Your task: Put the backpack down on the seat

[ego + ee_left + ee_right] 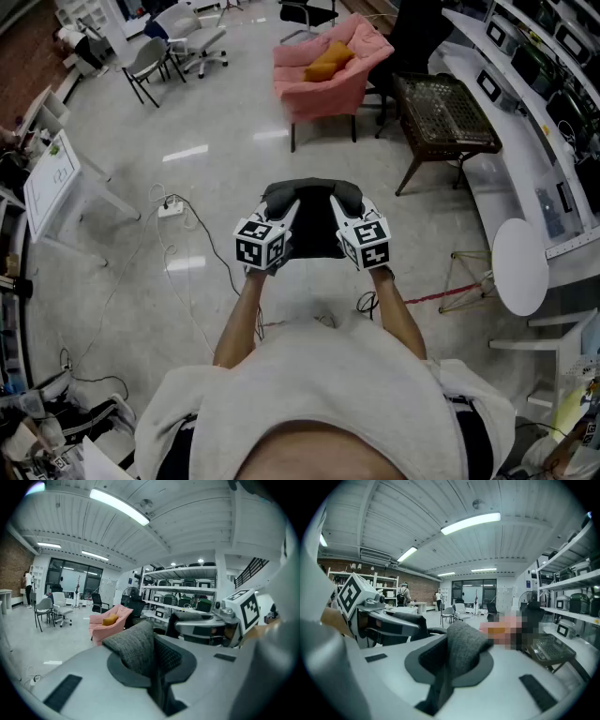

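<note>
I hold a dark backpack [314, 223] in the air over the floor, between both grippers. My left gripper [282, 201] is shut on its grey fabric shoulder strap [135, 648], which bulges up between the jaws. My right gripper [345, 200] is shut on the other grey strap [465, 649] in the same way. The two grippers sit side by side, a little apart, with the bag hanging beneath them. The seat, a pink armchair [325, 77] with an orange cushion [328, 62], stands further ahead across the floor; it also shows as the pink armchair [110, 619] in the left gripper view.
A dark side table with a mesh top [442, 114] stands right of the armchair. A long white counter [525, 141] and a round white table [520, 265] line the right. Office chairs [178, 45] stand at the far left. A power strip with cables [171, 209] lies on the floor.
</note>
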A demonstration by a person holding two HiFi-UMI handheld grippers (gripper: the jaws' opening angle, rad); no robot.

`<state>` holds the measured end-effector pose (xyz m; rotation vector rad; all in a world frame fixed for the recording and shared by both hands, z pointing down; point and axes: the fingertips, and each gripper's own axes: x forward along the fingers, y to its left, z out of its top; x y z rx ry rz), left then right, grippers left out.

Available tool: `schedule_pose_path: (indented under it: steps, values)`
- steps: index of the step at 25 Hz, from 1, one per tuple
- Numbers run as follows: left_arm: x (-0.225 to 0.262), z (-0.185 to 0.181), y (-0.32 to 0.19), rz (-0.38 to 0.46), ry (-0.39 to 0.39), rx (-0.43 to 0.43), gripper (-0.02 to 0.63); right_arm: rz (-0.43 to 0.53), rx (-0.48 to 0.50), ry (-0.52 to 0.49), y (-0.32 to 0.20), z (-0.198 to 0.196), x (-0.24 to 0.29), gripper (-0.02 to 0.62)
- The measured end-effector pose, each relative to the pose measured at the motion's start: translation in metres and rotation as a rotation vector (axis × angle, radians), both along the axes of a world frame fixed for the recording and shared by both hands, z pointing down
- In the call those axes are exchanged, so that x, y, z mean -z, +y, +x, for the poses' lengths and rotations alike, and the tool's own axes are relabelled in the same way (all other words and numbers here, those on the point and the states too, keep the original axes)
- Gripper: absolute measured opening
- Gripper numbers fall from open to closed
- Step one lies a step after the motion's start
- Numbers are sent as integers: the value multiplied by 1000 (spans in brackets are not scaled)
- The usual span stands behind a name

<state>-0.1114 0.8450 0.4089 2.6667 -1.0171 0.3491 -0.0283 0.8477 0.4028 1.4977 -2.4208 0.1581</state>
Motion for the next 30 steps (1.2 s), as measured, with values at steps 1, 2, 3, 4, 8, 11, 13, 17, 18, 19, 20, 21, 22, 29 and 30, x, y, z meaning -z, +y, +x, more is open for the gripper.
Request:
schedule_pose_path:
  steps: [1, 2, 3, 4, 8, 11, 13, 17, 18, 19, 20, 21, 22, 29, 30]
  values:
    - [0, 0, 0, -1, -1, 0, 32, 1, -2, -2, 0, -1, 0, 25]
    - [-1, -1, 1, -1, -1, 0, 32, 1, -4, -3, 1, -1, -1, 25]
    - [-1, -1, 1, -2, -2, 0, 32, 2, -5, -4, 1, -1, -2, 25]
    - [-2, -1, 2, -3, -3, 0, 32, 2, -6, -5, 2, -1, -3, 25]
    - [-4, 4, 4, -8, -5, 10, 32, 2, -3, -5, 4, 2, -6, 25]
    - [-4, 8, 5, -5, 0, 19, 32, 6, -1, -17, 4, 6, -6, 25]
    - [-5, 11, 6, -3, 5, 25, 32, 9, 3, -35, 6, 8, -7, 26]
    - [-4, 18, 6, -1, 10, 41, 32, 14, 18, -49, 7, 14, -6, 26]
    - [-3, 20, 6, -2, 11, 44, 32, 15, 22, -51, 7, 16, -5, 26]
    - [-3, 22, 6, -3, 13, 49, 32, 15, 25, -52, 7, 18, -5, 26]
    - [-3, 24, 6, -3, 16, 53, 32, 16, 29, -54, 7, 20, -5, 26]
    - [-2, 27, 5, -3, 20, 58, 32, 16, 32, -55, 7, 23, -5, 26]
    - [-2, 31, 5, -2, 25, 63, 32, 16, 35, -56, 6, 26, -5, 26]
    - [-6, 47, -4, -5, 40, 76, 32, 23, 46, -58, -4, 42, -8, 26]
    - [-7, 50, -6, -8, 41, 76, 32, 23, 46, -58, -7, 45, -8, 26]
